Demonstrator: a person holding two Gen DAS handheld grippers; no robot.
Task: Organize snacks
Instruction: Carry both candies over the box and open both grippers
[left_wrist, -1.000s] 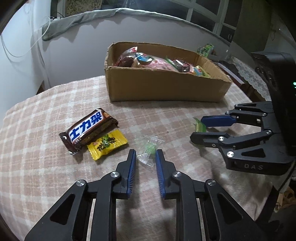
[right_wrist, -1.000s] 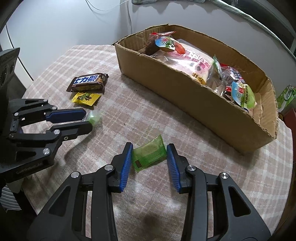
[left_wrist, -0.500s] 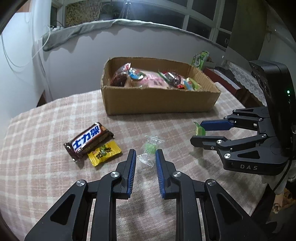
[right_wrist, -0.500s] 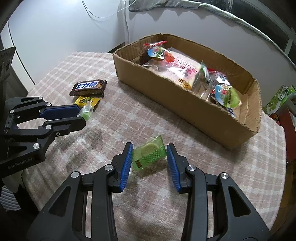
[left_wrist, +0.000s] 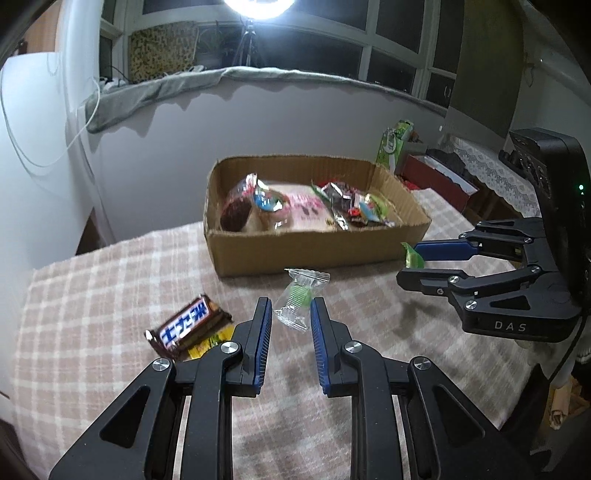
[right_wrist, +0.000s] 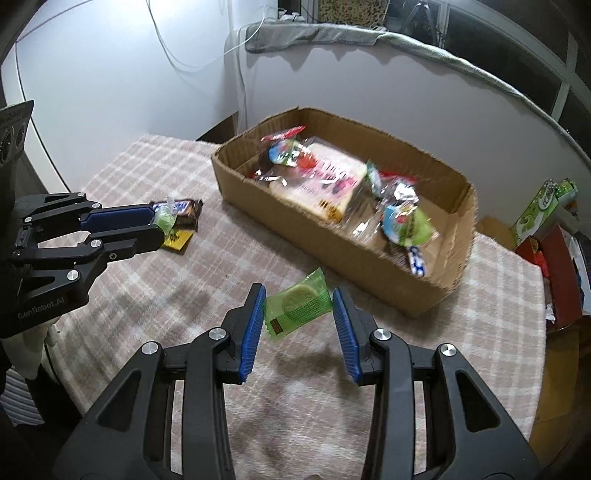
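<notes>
The left gripper (left_wrist: 291, 317) has its fingers (left_wrist: 263, 332) pinched on a clear candy (left_wrist: 297, 297) with a green centre, held above the tabletop (left_wrist: 92, 295). The right gripper (right_wrist: 299, 314) grips a green packet (right_wrist: 297, 302) between its blue fingers (right_wrist: 255, 325), set somewhat wider, and this too hangs clear of the cloth. Seen from the left side, the right gripper sits off to the right with the packet's corner poking past its tips.

Below and left of the left gripper, a chocolate bar (left_wrist: 186, 326) lies on a yellow packet (left_wrist: 210, 341), near the tabletop's left part. Between both grippers and the box (left_wrist: 314, 247) lies bare checked cloth. The box stands further back, open-topped, its near wall facing the grippers, with wrapped snacks (right_wrist: 332, 184) heaped inside and bare cardboard at its right end.

Behind it a white wall curves round under a grey cloth (left_wrist: 166, 88) on the sill, dark windows and a bright lamp above. A green carton (right_wrist: 539, 206) stands to the right, off the tabletop.
</notes>
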